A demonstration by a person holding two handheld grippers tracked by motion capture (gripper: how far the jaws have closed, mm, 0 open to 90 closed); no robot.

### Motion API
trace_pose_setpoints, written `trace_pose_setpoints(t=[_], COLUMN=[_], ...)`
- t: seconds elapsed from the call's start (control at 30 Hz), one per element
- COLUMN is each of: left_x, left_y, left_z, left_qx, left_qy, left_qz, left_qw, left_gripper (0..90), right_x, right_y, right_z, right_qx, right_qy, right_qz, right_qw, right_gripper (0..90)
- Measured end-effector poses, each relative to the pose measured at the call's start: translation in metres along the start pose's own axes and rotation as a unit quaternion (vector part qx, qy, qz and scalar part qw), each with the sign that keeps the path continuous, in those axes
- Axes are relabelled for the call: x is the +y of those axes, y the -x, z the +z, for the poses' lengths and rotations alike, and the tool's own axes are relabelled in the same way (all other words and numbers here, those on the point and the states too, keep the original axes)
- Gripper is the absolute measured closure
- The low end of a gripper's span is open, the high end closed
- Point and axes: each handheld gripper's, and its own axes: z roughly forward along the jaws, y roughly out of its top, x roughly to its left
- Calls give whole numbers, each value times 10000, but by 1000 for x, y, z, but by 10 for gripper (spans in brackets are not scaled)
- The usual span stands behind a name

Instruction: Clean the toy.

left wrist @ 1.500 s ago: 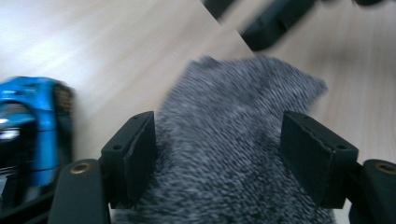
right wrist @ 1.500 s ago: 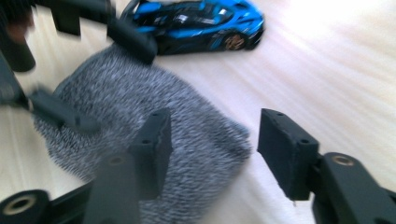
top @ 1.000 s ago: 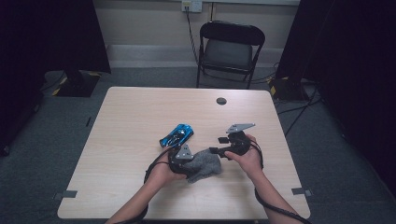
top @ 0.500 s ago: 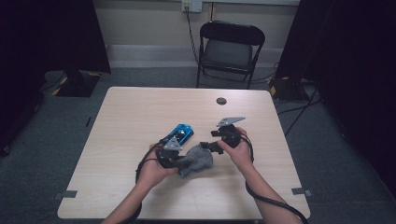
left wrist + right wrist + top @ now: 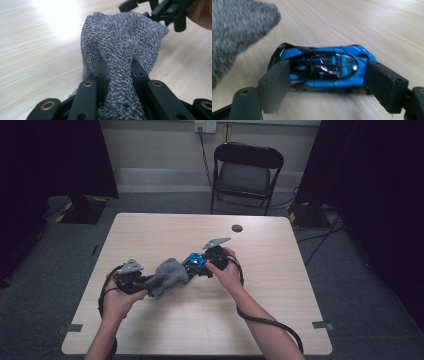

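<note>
A grey knitted cloth (image 5: 167,275) hangs bunched from my left gripper (image 5: 150,282), which is shut on it after its jaws have just been closing. In the left gripper view the cloth (image 5: 122,37) fills the gap between the jaws of the left gripper (image 5: 118,67) and rises ahead of them. A blue and black toy car (image 5: 192,261) lies on the wooden table (image 5: 200,330). My right gripper (image 5: 200,267) is at the car, its jaws having just been opening. In the right gripper view the car (image 5: 324,67) lies crosswise between the spread pads of the right gripper (image 5: 327,82). The cloth's edge (image 5: 234,30) is at the upper left.
A small dark round object (image 5: 237,228) sits near the table's far edge. A black folding chair (image 5: 247,170) stands behind the table. Cables run over the floor at the right. Bare tabletop lies to the front and at the far left.
My left gripper has carried the grey cloth to the left and lifted it a little. My right gripper has moved left up to the blue car, which has stayed in place.
</note>
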Motion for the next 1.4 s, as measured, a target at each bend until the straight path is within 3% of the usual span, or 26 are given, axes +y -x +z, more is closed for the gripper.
trace_pose_setpoints(t=[0.13,0.27,0.37,0.47,0.7,0.9,0.97,1.1,1.17,1.4], left_x=[-10,-15,-16,-17,-19,-20,-20,-21,-23,-28], left_y=[-11,-18,-20,-21,-23,-24,-24,-26,-29,-34], left_z=[-8,-13,-14,-12,-10,-8,-8,-7,-9,-4], left_qx=[193,277,293,337,317,333,374,666,795,943], left_qy=[47,48,45,26,0,-79,-121,-193,-88,-170], left_qz=[-189,-284,-297,-335,-388,-356,-356,-433,-523,-641], left_qw=[9996,9992,9991,9989,9987,9988,9986,9967,9954,9933], left_gripper=[718,718,717,715,714,713,713,709,708,705], right_x=[10,13,8,5,5,-1,-2,-1,0,-2], right_y=[-5,-4,-3,-1,4,9,10,9,9,8], right_z=[16,32,38,40,43,45,46,47,47,47], right_qx=[11,-145,-75,-165,50,184,236,302,295,272], right_qy=[-33,-285,-343,-293,-286,-54,-33,-90,-109,-64], right_qz=[-173,-424,-298,-357,-438,-401,-358,-369,-370,-367], right_qw=[9998,9986,9989,9988,9986,9990,9991,9988,9988,9989], right_gripper=[203,192,150,140,110,80,78,79,79,79])
